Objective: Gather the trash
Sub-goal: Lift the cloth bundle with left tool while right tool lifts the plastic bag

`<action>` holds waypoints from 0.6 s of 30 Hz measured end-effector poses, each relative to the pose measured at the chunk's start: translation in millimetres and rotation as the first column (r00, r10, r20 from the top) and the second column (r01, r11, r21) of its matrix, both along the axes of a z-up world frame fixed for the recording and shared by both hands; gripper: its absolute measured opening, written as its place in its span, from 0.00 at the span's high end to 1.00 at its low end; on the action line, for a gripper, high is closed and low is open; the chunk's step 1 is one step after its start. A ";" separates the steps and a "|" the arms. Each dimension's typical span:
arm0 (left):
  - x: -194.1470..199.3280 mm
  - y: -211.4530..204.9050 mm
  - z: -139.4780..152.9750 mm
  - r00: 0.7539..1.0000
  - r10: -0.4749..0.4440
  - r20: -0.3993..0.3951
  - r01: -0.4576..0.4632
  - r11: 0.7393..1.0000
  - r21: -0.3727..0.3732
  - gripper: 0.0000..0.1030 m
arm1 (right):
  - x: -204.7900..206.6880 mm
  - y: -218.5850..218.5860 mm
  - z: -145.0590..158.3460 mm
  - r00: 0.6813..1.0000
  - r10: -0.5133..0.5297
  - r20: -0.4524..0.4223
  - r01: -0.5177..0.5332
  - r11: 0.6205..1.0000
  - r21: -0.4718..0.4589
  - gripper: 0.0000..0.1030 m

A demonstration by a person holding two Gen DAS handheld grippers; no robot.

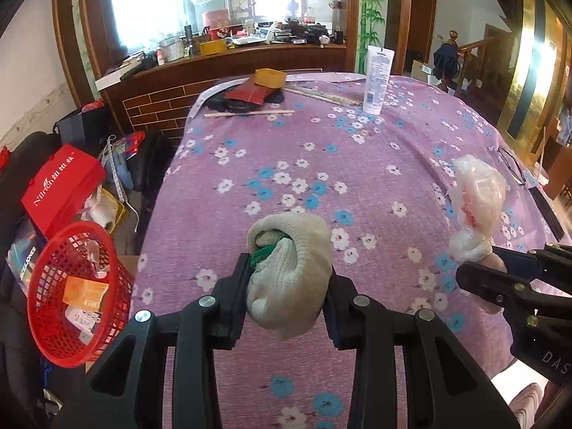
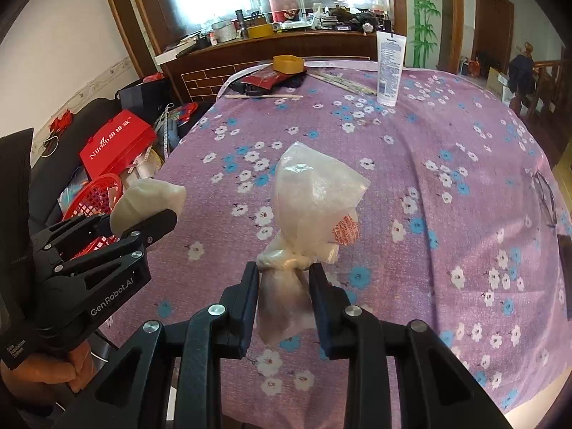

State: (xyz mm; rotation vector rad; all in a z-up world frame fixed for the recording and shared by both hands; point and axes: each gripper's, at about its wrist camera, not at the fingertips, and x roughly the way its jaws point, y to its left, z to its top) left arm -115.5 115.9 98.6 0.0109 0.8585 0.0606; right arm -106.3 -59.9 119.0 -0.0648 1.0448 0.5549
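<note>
My left gripper (image 1: 287, 271) is shut on a balled-up white knit glove (image 1: 289, 268) with a green cuff tucked inside, held above the purple flowered tablecloth (image 1: 304, 143). My right gripper (image 2: 284, 275) is shut on the knotted neck of a clear plastic bag (image 2: 314, 200) with red print, also held over the cloth. In the left wrist view the right gripper (image 1: 500, 268) and its bag (image 1: 475, 203) show at the right. The right wrist view has the left gripper (image 2: 143, 225) and the glove (image 2: 150, 196) at its left. A red mesh basket (image 1: 77, 293) with trash stands off the table's left edge.
At the far end of the table stand a white tube (image 1: 377, 78), a yellow tape roll (image 1: 270, 78), a red packet and chopsticks (image 1: 250, 113). Glasses (image 1: 511, 164) lie at the right edge. A red gift box (image 1: 64, 186) and bags crowd the floor on the left.
</note>
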 end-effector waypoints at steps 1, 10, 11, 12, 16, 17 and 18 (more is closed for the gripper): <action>-0.6 1.4 0.8 1.000 0.003 0.002 -0.003 1.000 -0.003 0.67 | -1.1 1.9 1.2 1.000 0.005 0.003 -0.005 1.000 -0.003 0.70; -1.4 2.8 4.9 1.000 0.020 0.017 -0.020 1.000 -0.019 0.66 | -2.6 7.6 5.6 0.999 0.039 0.021 -0.038 0.999 -0.034 0.70; -1.3 3.0 5.4 1.000 0.022 0.018 -0.022 1.000 -0.020 0.66 | -1.7 7.3 6.0 0.999 0.040 0.023 -0.040 0.999 -0.035 0.70; -1.2 3.1 6.0 0.999 0.026 0.019 -0.025 0.999 -0.021 0.66 | -1.0 7.3 6.9 0.999 0.041 0.025 -0.040 0.999 -0.037 0.70; -1.4 3.7 8.6 0.999 0.037 0.029 -0.036 0.999 -0.024 0.66 | 0.1 8.7 11.0 0.998 0.046 0.042 -0.044 0.998 -0.042 0.70; -1.2 3.7 8.9 0.999 0.039 0.031 -0.038 0.999 -0.025 0.66 | 0.5 9.4 11.9 0.998 0.049 0.049 -0.047 0.998 -0.047 0.70; -0.6 3.7 8.9 0.999 0.041 0.031 -0.040 0.999 -0.026 0.66 | 0.8 10.3 12.4 0.997 0.051 0.053 -0.048 0.997 -0.052 0.70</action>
